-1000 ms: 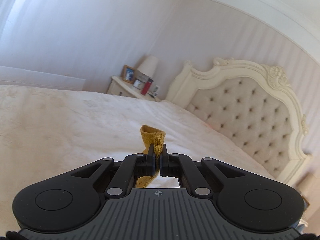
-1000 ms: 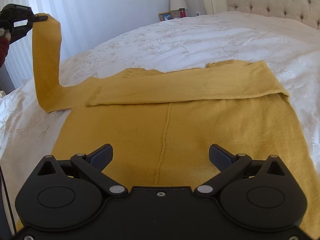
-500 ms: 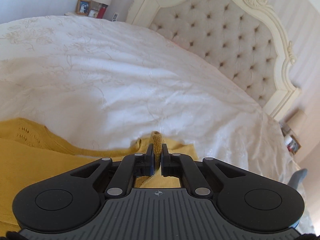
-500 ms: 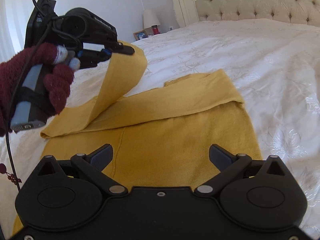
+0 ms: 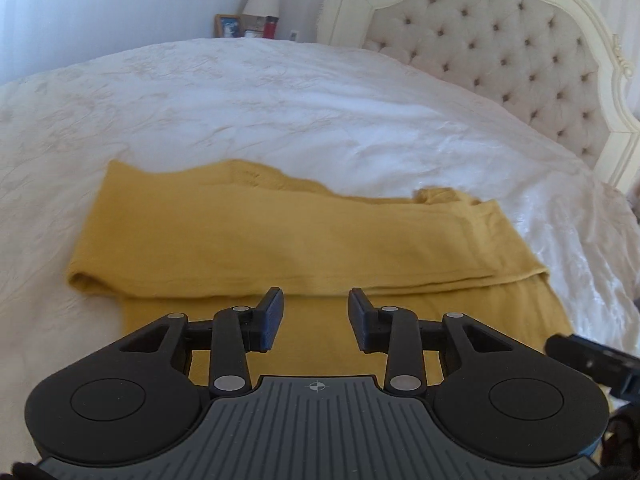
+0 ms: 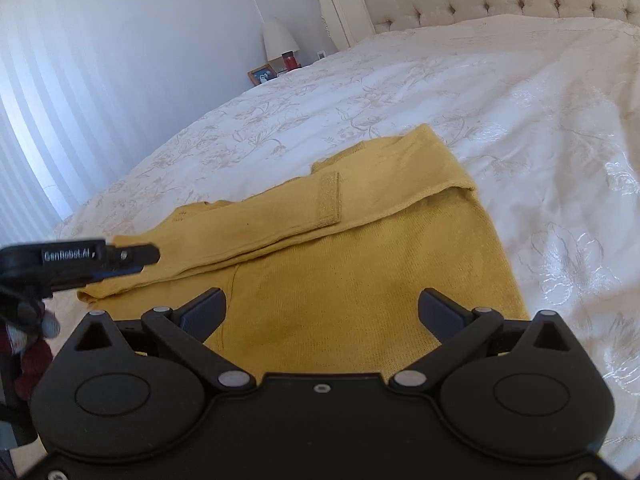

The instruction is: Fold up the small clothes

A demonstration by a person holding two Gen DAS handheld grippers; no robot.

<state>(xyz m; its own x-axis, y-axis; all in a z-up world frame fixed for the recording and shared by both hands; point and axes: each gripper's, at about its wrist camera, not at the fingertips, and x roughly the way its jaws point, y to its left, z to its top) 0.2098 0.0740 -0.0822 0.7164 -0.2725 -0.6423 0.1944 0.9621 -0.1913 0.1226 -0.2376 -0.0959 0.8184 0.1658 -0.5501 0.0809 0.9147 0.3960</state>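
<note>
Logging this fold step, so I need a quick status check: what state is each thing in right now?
Yellow sweater: flat on the bed, both sleeves folded across its top.
Sleeve cuff: released, lying flat on the folded sleeves.
Left tool: jaws opening, nothing between them.
Right tool: open wide, empty, above the sweater's lower part.
Bedspread: spread out, lightly wrinkled.

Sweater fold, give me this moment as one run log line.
sweater: on bed, sleeves folded across | left gripper: opening, nothing between jaws, over sweater | right gripper: open, empty
</note>
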